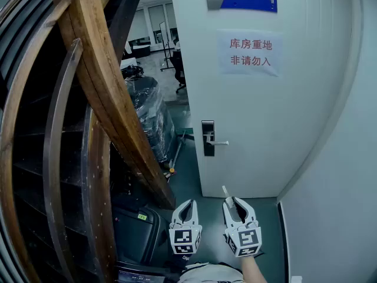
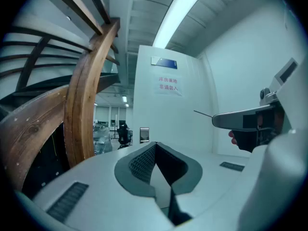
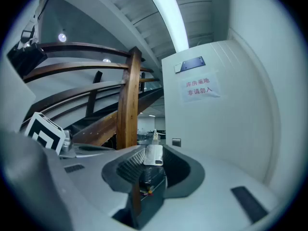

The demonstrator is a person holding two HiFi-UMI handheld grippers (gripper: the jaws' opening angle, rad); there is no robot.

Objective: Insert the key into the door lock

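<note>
Before white door (image 1: 253,111), beside wooden stairs (image 1: 100,81) — right gripper's (image 1: 234,202) fingers tight on key (image 3: 154,154), left gripper's (image 1: 184,205) together, empty.

Our right gripper (image 1: 238,206) held the key (image 1: 226,191), well apart from the lock (image 1: 208,138) on the white door (image 1: 259,111). Our left gripper (image 1: 184,210) hung just beside it.

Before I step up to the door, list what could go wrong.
1. The right hand-held gripper pinches the key by its head only, blade leaning left in the head view; pushed off-axis against the lock, it could twist or slip out.
2. The handle sticks out beside the lock and may snag a jaw.
3. The wooden stair stands close on the left; the left hand-held gripper could knock it.
</note>
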